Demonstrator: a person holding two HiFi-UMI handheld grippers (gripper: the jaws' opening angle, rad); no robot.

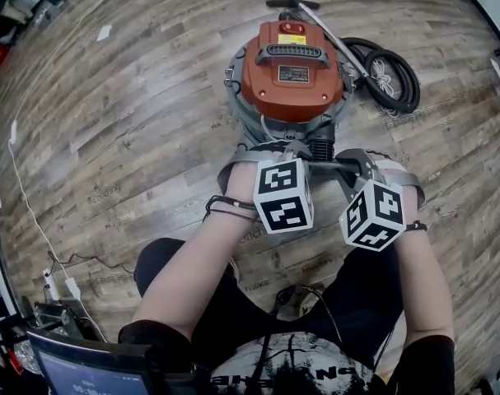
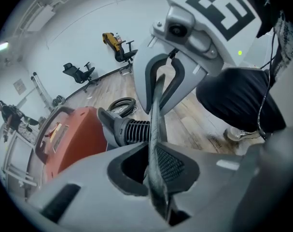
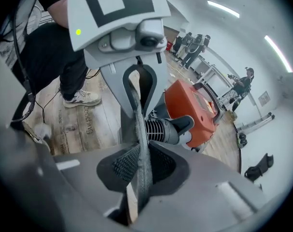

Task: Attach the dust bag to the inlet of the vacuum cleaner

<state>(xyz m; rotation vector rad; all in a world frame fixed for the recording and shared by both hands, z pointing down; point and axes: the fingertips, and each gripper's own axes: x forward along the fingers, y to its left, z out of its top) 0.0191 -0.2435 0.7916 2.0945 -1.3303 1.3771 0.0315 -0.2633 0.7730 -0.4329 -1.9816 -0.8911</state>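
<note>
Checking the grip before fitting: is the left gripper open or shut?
Shut: the left gripper pinches the grey fabric edge of the dust bag between its pads.

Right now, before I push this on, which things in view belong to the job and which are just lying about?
Part of the job:
- dust bag, clamped in the fingers of the left gripper and the right gripper
- vacuum cleaner
- its ribbed inlet

Lying about:
- coiled hose
- laptop
- office chairs

The vacuum cleaner [image 1: 292, 68] is orange-red, the dust bag [image 2: 155, 129] seemingly grey, the floor [image 1: 134, 113] brown wood-grain.
</note>
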